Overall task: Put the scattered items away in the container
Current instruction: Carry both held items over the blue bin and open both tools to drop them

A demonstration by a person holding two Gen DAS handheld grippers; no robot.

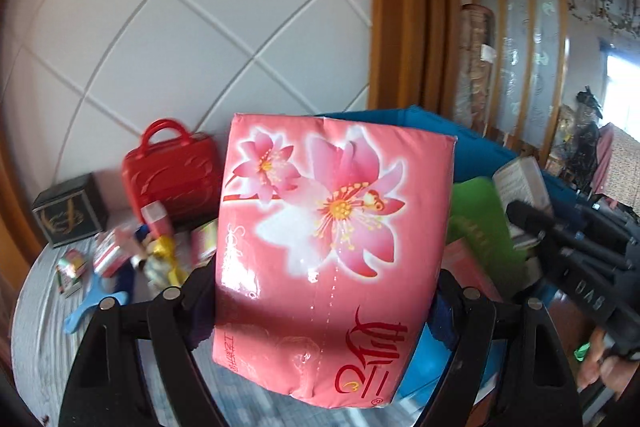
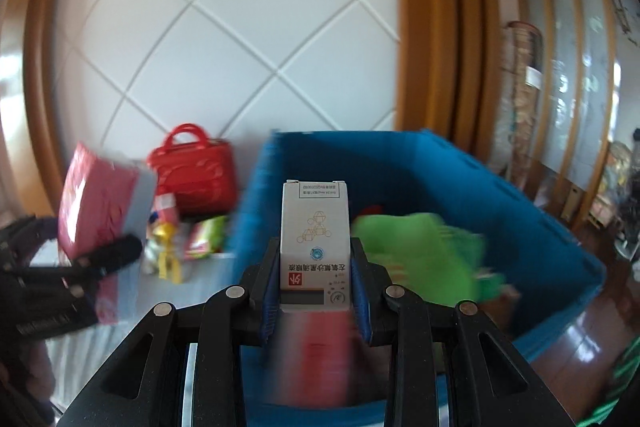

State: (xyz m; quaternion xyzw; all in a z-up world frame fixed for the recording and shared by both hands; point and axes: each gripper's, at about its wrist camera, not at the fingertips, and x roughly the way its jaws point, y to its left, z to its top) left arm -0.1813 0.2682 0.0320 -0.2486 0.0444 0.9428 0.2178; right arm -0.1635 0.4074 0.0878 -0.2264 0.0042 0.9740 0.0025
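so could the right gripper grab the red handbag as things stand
Probably not: the right gripper is shut on a small white box, and the red handbag sits left of the blue bin.

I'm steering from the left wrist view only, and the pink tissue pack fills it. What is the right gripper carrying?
Observer: The right gripper is shut on a small white medicine box.
Operator: Where is that box relative to the bin?
Observer: It is held above the near side of the blue bin.
Operator: What is inside the bin?
Observer: A green item lies inside, right of the box.
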